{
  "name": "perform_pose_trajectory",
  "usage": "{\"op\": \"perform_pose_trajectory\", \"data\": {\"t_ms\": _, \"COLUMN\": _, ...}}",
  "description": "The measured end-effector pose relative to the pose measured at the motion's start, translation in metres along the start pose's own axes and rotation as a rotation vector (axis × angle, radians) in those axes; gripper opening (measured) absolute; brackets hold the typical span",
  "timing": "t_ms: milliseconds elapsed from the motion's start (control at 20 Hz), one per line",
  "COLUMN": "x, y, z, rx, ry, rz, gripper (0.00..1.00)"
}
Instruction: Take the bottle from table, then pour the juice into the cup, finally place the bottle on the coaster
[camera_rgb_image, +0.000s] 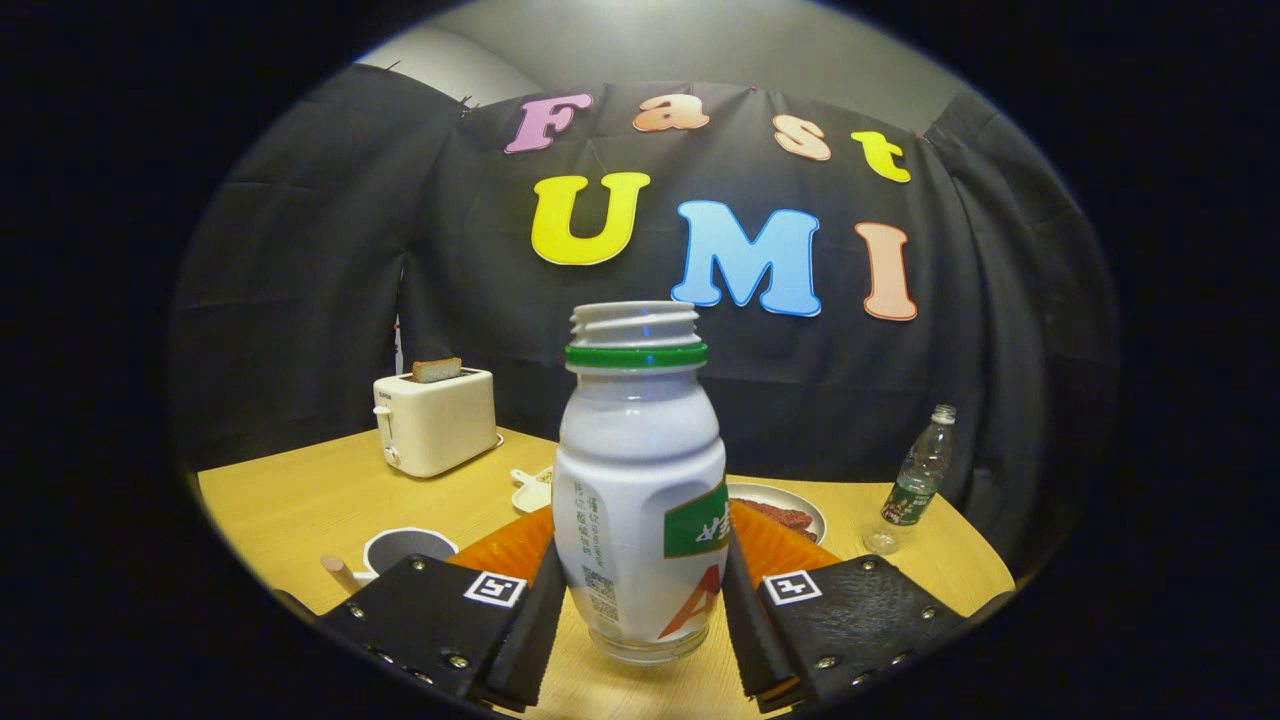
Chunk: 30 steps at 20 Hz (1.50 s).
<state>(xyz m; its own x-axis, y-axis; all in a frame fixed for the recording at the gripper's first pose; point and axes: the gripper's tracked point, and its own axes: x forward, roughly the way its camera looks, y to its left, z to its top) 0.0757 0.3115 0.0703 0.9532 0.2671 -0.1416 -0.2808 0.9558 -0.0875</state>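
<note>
- Gripper view, foreground: white plastic bottle with green neck ring (640, 480), uncapped, stands upright between the black jaws, which press its two sides; the grip sits low on the body, probably to keep it steady for tipping.
- Gripper view, middle ground: dark cup (405, 548) lies just beyond the left finger (530, 625); orange ribbed coaster (515, 548) lies behind the bottle on the pale wooden surface (300, 490).
- Gripper view, background: cream toaster (435, 420), clear water bottle (915, 485).

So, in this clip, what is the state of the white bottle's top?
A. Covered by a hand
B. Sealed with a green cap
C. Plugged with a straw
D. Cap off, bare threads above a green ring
D: the bottle, standing between the tool fingers with both pads against its sides, shows bare threads and an open mouth above its green ring.
</note>
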Motion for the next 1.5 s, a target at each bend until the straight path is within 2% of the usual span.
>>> {"op": "perform_pose_trajectory", "data": {"t_ms": 450, "x": 0.015, "y": 0.006, "z": -0.005, "rx": 0.025, "ry": -0.014, "rz": 0.011, "gripper": 0.71}}
{"op": "perform_pose_trajectory", "data": {"t_ms": 850, "x": 0.051, "y": -0.004, "z": -0.040, "rx": 0.063, "ry": 0.020, "rz": -0.011, "gripper": 0.72}}
{"op": "perform_pose_trajectory", "data": {"t_ms": 1500, "x": 0.069, "y": -0.015, "z": -0.074, "rx": 0.084, "ry": 0.058, "rz": -0.021, "gripper": 0.72}}
